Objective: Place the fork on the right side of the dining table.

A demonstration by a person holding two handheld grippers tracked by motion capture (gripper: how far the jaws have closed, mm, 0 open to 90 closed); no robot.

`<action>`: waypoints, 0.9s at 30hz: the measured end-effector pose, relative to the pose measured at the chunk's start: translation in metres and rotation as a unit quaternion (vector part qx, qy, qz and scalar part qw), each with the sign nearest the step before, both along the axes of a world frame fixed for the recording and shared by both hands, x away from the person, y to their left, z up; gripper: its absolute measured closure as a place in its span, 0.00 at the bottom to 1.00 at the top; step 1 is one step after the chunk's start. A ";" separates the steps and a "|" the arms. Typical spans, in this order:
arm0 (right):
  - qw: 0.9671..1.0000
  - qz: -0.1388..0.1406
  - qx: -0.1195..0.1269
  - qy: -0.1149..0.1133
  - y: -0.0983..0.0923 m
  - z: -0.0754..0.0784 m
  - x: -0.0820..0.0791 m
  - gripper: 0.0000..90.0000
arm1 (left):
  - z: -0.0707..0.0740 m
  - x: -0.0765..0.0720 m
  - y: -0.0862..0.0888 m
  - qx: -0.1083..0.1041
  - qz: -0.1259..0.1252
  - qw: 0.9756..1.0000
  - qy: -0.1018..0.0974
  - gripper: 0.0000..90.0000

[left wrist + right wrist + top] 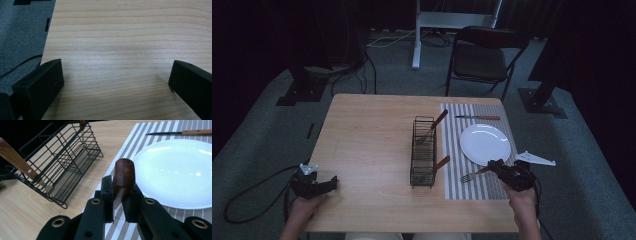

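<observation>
Fork with a dark brown wooden handle and metal tines lies on the striped placemat, just beside the white plate. Right gripper clamps its handle. Left gripper rests wide apart on the table.

Count: one white plate, one wire caddy, one striped placemat, one knife, one fork, two wooden-handled utensils in caddy, one folding chair.
</observation>
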State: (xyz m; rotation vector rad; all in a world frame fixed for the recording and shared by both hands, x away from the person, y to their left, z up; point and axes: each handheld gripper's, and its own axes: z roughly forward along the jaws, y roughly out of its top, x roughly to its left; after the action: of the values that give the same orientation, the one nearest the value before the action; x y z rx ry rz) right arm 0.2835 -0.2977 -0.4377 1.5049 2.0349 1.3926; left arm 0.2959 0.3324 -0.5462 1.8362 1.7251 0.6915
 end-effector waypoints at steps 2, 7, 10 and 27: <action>1.000 -0.006 0.014 0.005 -0.003 -0.005 -0.001 0.90 | 0.000 0.000 0.000 0.000 0.000 1.000 0.000 0.00; 0.999 -0.019 0.043 0.011 -0.013 -0.013 -0.002 0.90 | 0.000 0.000 0.000 -0.001 0.001 1.000 -0.001 0.00; 0.997 -0.034 0.065 0.016 -0.021 -0.020 -0.004 0.89 | 0.000 0.000 0.000 -0.001 0.001 1.000 -0.001 0.00; 0.984 -0.089 0.142 0.068 -0.059 -0.061 -0.008 0.82 | 0.000 0.000 0.000 -0.001 0.002 1.000 -0.001 0.00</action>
State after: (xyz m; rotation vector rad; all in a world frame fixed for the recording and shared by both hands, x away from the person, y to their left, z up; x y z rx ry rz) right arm 0.2756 -0.3566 -0.4992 1.8956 1.7778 1.5965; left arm 0.2956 0.3322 -0.5463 1.8309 1.7284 0.6935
